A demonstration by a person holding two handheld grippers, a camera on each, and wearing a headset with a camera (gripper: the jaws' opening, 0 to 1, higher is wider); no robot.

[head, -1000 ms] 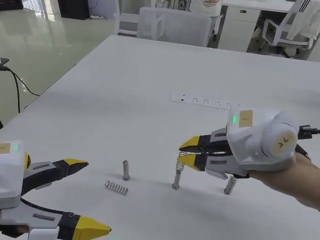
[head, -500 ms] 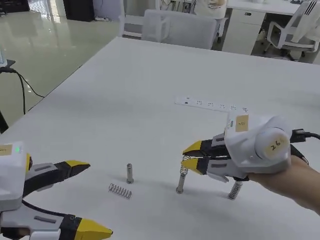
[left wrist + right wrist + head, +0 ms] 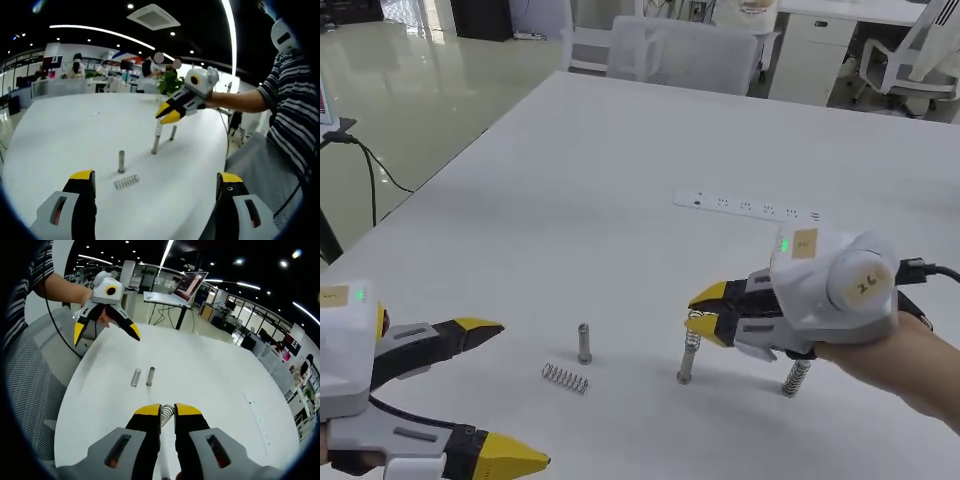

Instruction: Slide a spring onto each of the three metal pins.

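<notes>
Three metal pins stand on the white table (image 3: 620,180). My right gripper (image 3: 706,312) is shut on a spring (image 3: 692,338) that sits over the top of the middle pin (image 3: 686,368); the right gripper view has that spring (image 3: 167,415) between the jaws. The right pin (image 3: 796,377) wears a spring. The left pin (image 3: 584,343) is bare, with a loose spring (image 3: 565,378) lying beside it. My left gripper (image 3: 505,395) hangs open at the near left, empty. The left gripper view faces the bare pin (image 3: 121,161) and loose spring (image 3: 126,181).
A white power strip (image 3: 750,207) lies on the table beyond the pins. Office chairs (image 3: 670,50) and desks stand past the far edge. The table's left edge runs close to my left gripper.
The head camera has shifted a little. My right gripper stays at the middle pin with the spring, perhaps slightly lower. The left gripper has not moved.
</notes>
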